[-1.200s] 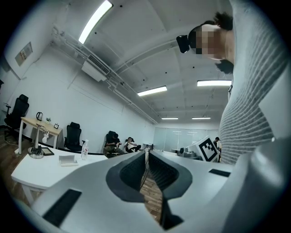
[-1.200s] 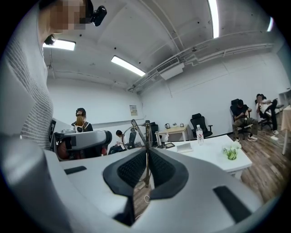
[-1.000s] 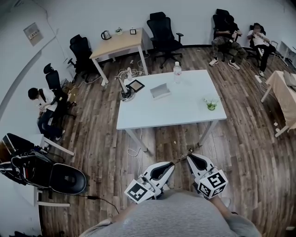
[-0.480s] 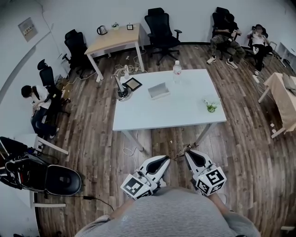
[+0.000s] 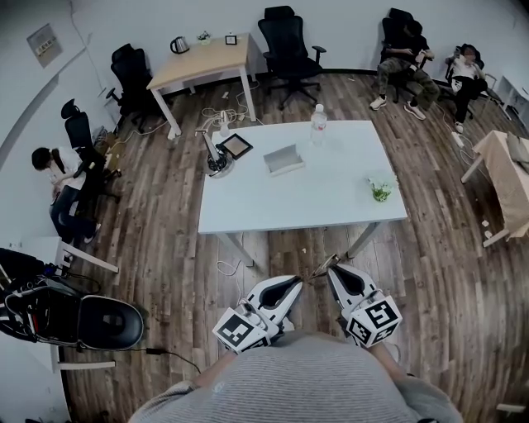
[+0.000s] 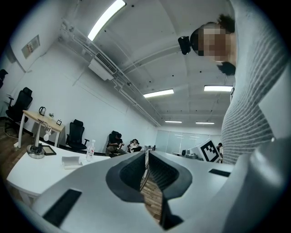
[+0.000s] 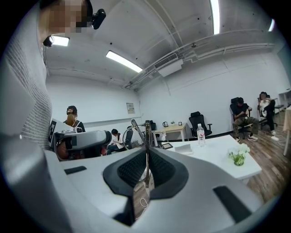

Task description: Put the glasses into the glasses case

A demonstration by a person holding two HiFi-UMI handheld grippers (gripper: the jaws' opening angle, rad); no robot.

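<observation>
glasses (image 7: 147, 134) | gripped at once by left gripper (image 5: 298, 282) and right gripper (image 5: 333, 267), jaws narrow | held off table (image 5: 331, 198), above floor

Dark wood-plank floor (image 5: 430, 273) runs beneath your left tongs (image 5: 298, 283) and right tongs (image 5: 331, 267). Just ahead of them you have a white table (image 5: 273, 198). Beyond it, a wooden desk (image 5: 202, 62) and black office chairs (image 5: 285, 37) line the pale back wall (image 5: 347, 25). Another black chair (image 5: 103, 322) sits well off to the left of your left tongs. Long strip lights (image 6: 107, 18) glow on the ceiling above you.
</observation>
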